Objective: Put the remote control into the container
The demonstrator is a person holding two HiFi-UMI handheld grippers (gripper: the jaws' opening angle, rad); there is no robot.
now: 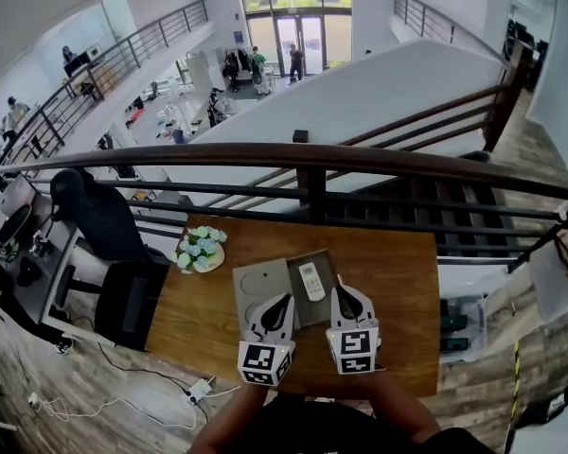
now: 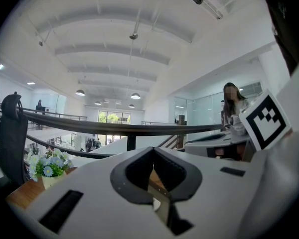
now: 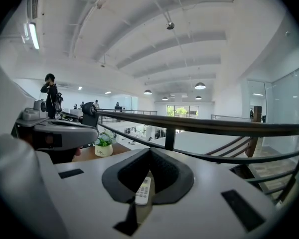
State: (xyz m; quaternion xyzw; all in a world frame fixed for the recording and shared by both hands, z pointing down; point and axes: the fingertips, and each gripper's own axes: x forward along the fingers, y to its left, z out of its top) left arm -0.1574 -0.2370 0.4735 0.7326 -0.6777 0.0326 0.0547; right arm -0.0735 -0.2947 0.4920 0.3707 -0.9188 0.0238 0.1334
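Observation:
The white remote control [image 1: 311, 281] lies on a dark grey flat tray [image 1: 324, 305] in the middle of the wooden table [image 1: 398, 282]. A light grey square container part [image 1: 257, 284] adjoins the tray on its left. My left gripper [image 1: 285, 299] rests over the light grey piece, jaws together and empty. My right gripper [image 1: 341, 290] sits just right of the remote, also shut with nothing in it. In the right gripper view the remote [image 3: 143, 190] shows below the closed right gripper [image 3: 150, 150]. The left gripper [image 2: 153, 150] has its tips meeting in its own view.
A small pot of flowers [image 1: 201, 250] stands on the table's left side, also seen as the flower pot [image 3: 103, 144]. A dark railing [image 1: 308, 164] runs along the table's far edge, with a drop beyond. An office chair [image 1: 114, 244] stands left of the table.

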